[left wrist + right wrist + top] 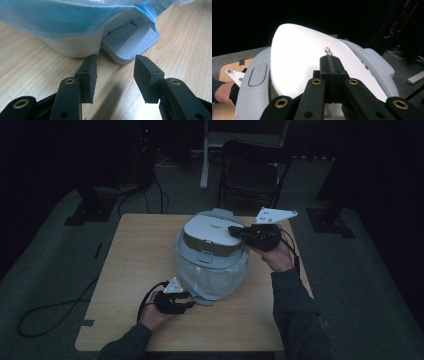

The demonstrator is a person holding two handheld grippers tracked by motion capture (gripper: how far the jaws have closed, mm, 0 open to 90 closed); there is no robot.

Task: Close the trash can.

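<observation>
Rice cooker point(212, 245) sitting mid-surface point(130, 270), wrapped partway in a thin bluish plastic bag point(220, 280) that bunches around the lower body. White lid point(297, 57) closed, grey latch button point(257, 74) facing the near side.

Right gripper point(235, 231) resting up on the lid, jaws pressed together with nothing pinched between them, tips right on the white top near the printed logo. Left gripper point(115, 66) down low at the near foot of the cooker, jaws spread and empty, aimed at the ribbed grey tab point(131, 42) that pokes out from under the bag edge. Not touching it yet, just beside.

Stuff that could go sideways, just guessing:
- Closed tips on that smooth curved lid probably slide off with any sideways push, so not much of a hold-down.
- Bag looks slippery and loose; grabbing a fold instead of the tab likely just stretches or tears the plastic.
- Pulling low on one side with a weak brace on top could skid the whole cooker across the wood, or tip it toward the near edge.
- Left cable point(145, 300) trailing close to the base, easy to snag.
</observation>
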